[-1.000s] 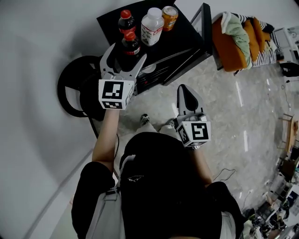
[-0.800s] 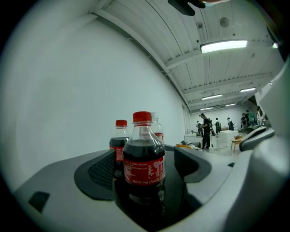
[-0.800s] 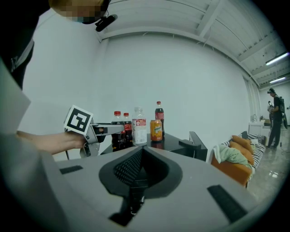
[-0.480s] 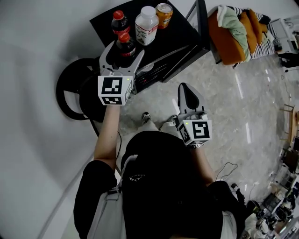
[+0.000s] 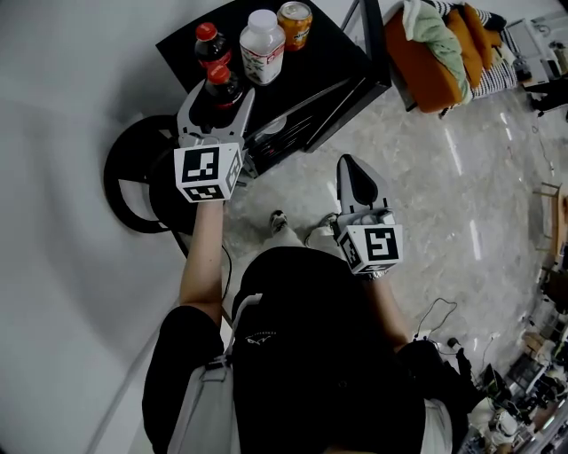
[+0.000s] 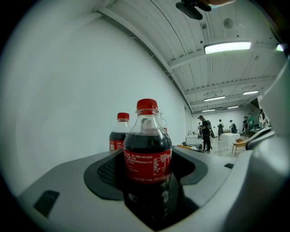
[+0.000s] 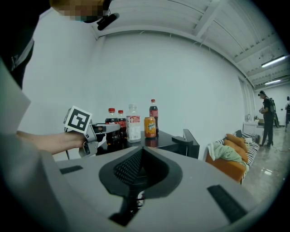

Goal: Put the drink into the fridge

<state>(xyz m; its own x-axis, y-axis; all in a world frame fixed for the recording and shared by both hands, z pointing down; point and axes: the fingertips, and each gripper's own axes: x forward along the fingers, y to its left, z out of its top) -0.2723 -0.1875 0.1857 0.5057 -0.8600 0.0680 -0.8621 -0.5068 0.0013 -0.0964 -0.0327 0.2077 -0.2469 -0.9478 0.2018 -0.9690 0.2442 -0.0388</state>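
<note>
A cola bottle (image 5: 222,87) with a red cap stands at the near corner of a black cabinet top (image 5: 333,58). My left gripper (image 5: 217,96) reaches level around it, one jaw on each side. In the left gripper view the cola bottle (image 6: 147,152) fills the space between the jaws of the left gripper (image 6: 147,186). The jaws have just been closing, and a dark gap still shows on the bottle's right. My right gripper (image 5: 353,173) hangs shut and empty over the floor; in its own view the right gripper (image 7: 142,152) faces the cabinet.
A second cola bottle (image 5: 207,40), a white bottle (image 5: 263,35) and an orange can (image 5: 295,22) share the cabinet top. The right gripper view shows one more cola bottle (image 7: 154,112). An orange sofa (image 5: 439,58) stands right. A black round stool (image 5: 133,182) sits left.
The left gripper's jaws have narrowed around the cola bottle. The right gripper has hardly moved. The head view has shifted a little.
</note>
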